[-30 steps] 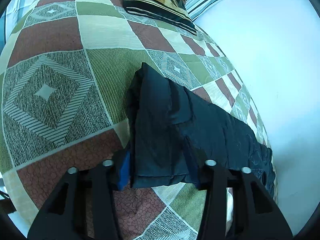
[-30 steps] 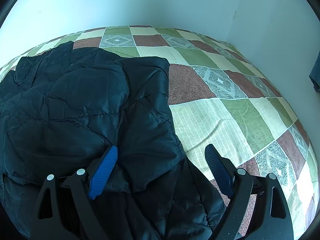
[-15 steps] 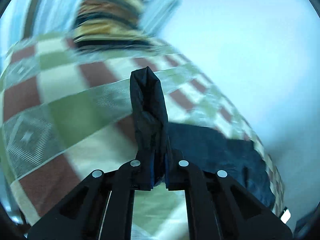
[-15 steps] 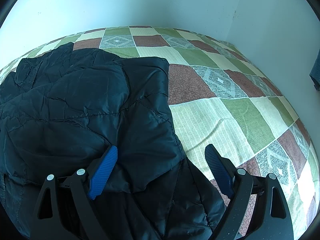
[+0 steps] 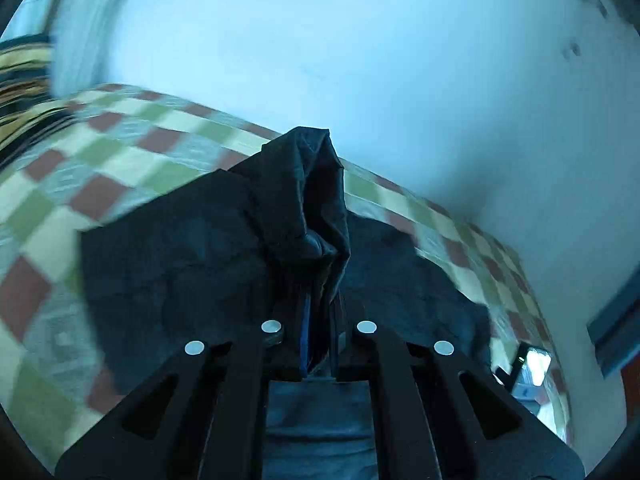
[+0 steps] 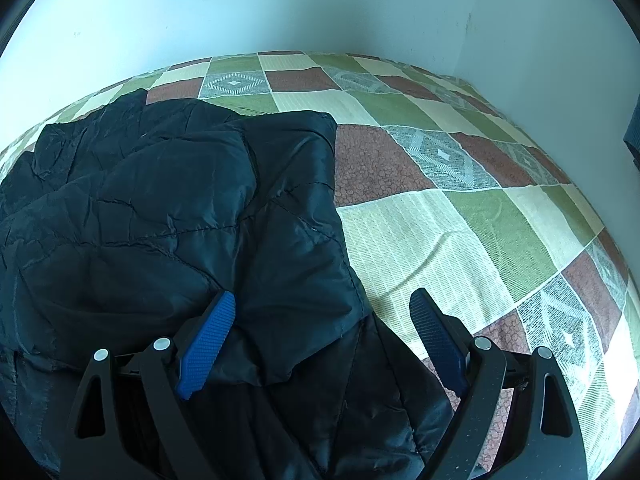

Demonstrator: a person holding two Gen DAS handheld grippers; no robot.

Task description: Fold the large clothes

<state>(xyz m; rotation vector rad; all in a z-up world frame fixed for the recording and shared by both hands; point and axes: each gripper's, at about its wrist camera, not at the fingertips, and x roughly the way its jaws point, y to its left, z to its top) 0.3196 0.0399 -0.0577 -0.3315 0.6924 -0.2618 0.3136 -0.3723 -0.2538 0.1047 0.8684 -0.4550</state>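
Observation:
A large black quilted jacket (image 6: 168,216) lies spread on a bed with a patchwork cover (image 6: 432,236). My left gripper (image 5: 320,332) is shut on a bunched end of the jacket (image 5: 308,208) and holds it raised above the rest of the garment; the cloth stands up between its jaws. My right gripper (image 6: 320,336) is open, low over the jacket's near edge. Its left blue pad (image 6: 208,344) rests on the fabric and its right pad (image 6: 436,340) is over the bed cover.
Pale walls (image 6: 320,4) close in the bed at the back and right. A striped pillow (image 5: 20,96) lies at the far left of the left wrist view. Some small object (image 5: 528,372) sits at the bed's right edge.
My left gripper closed on the jacket's end, lifted it and swung it over toward the jacket's body; that view now faces the wall. My right gripper has not moved.

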